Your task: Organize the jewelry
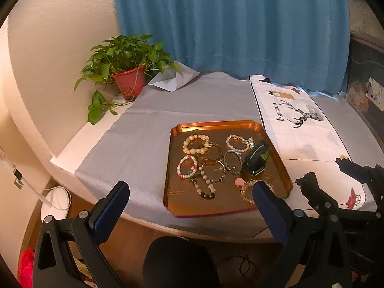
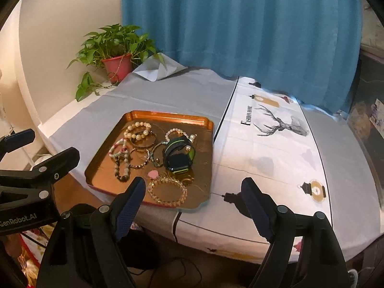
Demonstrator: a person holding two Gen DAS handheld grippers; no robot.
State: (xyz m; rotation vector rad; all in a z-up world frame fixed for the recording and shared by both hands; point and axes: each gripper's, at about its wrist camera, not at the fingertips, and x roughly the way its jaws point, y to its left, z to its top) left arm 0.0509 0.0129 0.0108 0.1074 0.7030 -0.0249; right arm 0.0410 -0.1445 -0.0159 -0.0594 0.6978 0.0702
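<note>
My worktop (image 2: 192, 91) carries two cloths side by side: a grey cloth (image 1: 134, 139) on the left and a white runner (image 2: 276, 158) printed with a stag on the right. Behind them hangs a blue curtain (image 2: 240, 28). At the far left corner stands one plant (image 1: 124, 55) in a red pot.

One copper tray (image 2: 103, 177) sits on the grey cloth, its right edge just beside the runner. All the jewelry lies in it, crowded toward the middle and right. The largest piece is one watch (image 2: 178, 154) with a black and green strap, lying on its side. Around it I count about eight bracelets, some overlapping so the count is unsure: a cream one (image 1: 195, 144) of big beads at the far left, a gold bangle (image 1: 208, 152) touching it, a pale pink one (image 1: 236, 142) at the far right, a pink and green one (image 1: 187, 167), a dark mixed one (image 1: 206, 187), and a clear yellow one (image 2: 166, 190) nearest me, apart from the rest. One small pink charm (image 2: 153, 174) lies just beside that last bracelet.

My left tongs (image 1: 190, 193) hover released, spread wide over the tray's near edge. My right tongs (image 2: 193, 193) are likewise spread, holding nothing, over the tray's near right corner.
</note>
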